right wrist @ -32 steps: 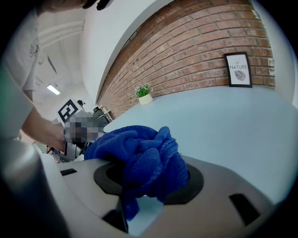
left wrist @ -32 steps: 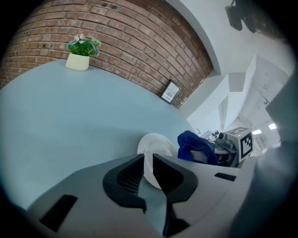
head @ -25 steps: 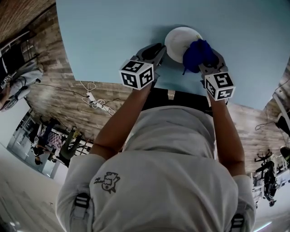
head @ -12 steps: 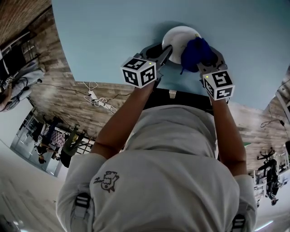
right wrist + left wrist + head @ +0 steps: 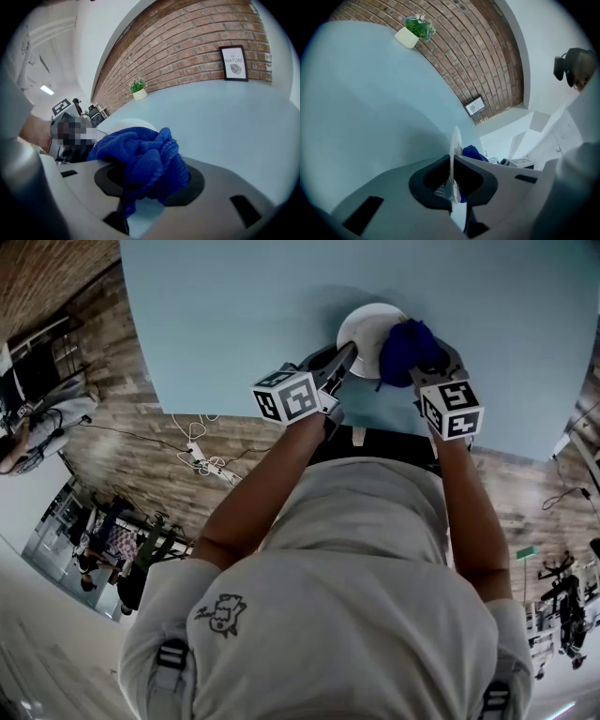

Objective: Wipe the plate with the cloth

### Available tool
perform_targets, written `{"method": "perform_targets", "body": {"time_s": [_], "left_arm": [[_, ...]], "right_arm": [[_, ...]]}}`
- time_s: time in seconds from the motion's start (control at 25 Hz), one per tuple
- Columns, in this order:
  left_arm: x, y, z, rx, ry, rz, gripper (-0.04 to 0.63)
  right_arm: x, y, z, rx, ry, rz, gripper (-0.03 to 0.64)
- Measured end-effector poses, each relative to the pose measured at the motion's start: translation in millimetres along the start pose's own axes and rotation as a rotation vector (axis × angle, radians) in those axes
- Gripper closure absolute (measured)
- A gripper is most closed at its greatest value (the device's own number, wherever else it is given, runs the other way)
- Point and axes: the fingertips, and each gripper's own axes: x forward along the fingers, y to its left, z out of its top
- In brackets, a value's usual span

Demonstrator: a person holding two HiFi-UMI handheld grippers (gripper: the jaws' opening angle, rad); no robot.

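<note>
Beside brick wall (image 5: pixel 187 42), table (image 5: pixel 234 315) (pale blue)

head view overhead; gripper views (close) share plate (image 5: pixel 363 329).

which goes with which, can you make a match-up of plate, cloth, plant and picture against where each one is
Things: 1 plate; 2 cloth; 3 plant; 4 picture

Places: a on the brick wall; b rim pinched in the left gripper; c bunched in the right gripper; d standing on the table

Pairs: 1-b, 2-c, 3-d, 4-a

The left gripper's fingers have just been closing, the plate's rim between them.
</note>
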Motion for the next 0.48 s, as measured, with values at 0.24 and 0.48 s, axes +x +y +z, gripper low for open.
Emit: {"method": "perform_targets", "body": {"time_s": [0.24, 0.48], "left_arm": [[-25, -40, -7, 0.071, 0.043, -0.062, 0.572], [-64, -73, 8, 0.160, -0.008, -0.142, 0.571]], "right_arm": [[-23, 25, 46, -0.150, -0.054, -0.053, 0.453], [-39, 109, 107, -0.347, -0.169, -0.004, 0.453]]}}
